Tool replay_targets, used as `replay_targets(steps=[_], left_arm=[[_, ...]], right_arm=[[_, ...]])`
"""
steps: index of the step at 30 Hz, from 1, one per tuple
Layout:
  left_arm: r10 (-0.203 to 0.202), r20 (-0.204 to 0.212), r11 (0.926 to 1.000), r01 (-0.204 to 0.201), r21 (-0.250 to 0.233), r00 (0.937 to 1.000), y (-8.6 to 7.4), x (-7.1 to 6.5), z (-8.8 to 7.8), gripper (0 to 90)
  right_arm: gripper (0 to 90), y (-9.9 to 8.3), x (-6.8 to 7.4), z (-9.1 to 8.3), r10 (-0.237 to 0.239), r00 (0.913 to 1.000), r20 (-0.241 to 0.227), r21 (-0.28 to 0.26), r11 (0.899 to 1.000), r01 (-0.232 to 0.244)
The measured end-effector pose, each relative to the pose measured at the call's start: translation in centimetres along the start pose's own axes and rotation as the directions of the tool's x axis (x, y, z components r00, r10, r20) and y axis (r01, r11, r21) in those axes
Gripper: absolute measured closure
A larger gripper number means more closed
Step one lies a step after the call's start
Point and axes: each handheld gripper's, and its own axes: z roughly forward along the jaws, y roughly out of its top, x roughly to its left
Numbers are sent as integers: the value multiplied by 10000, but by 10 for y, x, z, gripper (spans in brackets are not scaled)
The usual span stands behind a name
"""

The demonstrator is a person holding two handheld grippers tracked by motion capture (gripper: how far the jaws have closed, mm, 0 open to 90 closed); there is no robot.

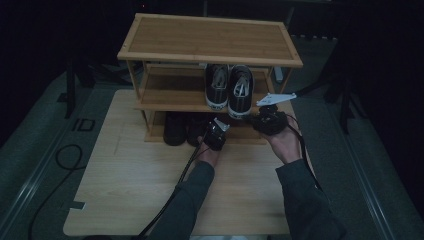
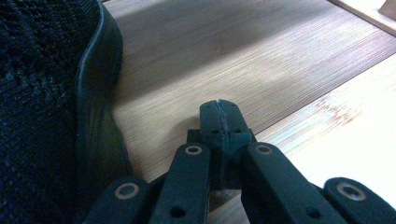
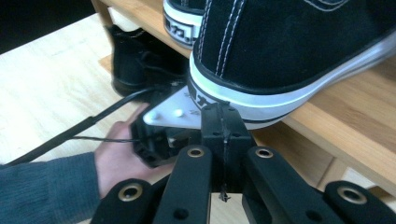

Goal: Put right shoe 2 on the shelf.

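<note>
Two hand-held grippers — left hand-held gripper (image 2: 219, 122), right hand-held gripper (image 3: 223, 123) — are clenched empty; the light, soft black sneaker (image 3: 289, 51) is best pinched at its stiff heel.

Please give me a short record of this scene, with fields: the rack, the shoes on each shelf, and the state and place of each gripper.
rack: wooden shoe rack with three levels, standing on a wooden table
middle shelf: pair of black canvas sneakers with white soles, heels toward the person
bottom shelf: pair of black shoes, side by side
left gripper: shut, holding nothing, over the bottom shelf beside a black shoe
right gripper: shut, holding nothing, at the heel of the right sneaker
</note>
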Motion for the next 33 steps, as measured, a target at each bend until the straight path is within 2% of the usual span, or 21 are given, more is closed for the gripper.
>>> replay_targets(steps=[2, 6, 10, 21, 25, 33], left_arm=[[84, 56, 10000, -84, -5, 9999, 0, 1, 0, 900], [69, 56, 10000, -69, -11, 10000, 0, 0, 0, 900], [70, 48, 10000, -70, -10, 10000, 0, 0, 0, 900], [-7, -3, 10000, 7, -7, 10000, 0, 0, 0, 900], [-13, -7, 10000, 13, -10, 10000, 0, 0, 0, 900], [-8, 0, 10000, 8, -21, 10000, 0, 0, 0, 900]], right_arm=[[900, -1, -4, -1, 122, 9998, -131, -26, 9999, -122], [900, -2, -7, -4, 195, 9997, 117, -74, 9998, -194], [900, -2, -6, -4, 124, 9995, 302, -67, 9999, -122], [900, 0, -8, 2, 374, 9990, 224, -318, 9988, -367], [900, 2, -7, 2, 357, 9984, 446, -378, 9987, -340], [900, 3, -8, 3, 406, 9980, 486, -403, 9984, -387]])
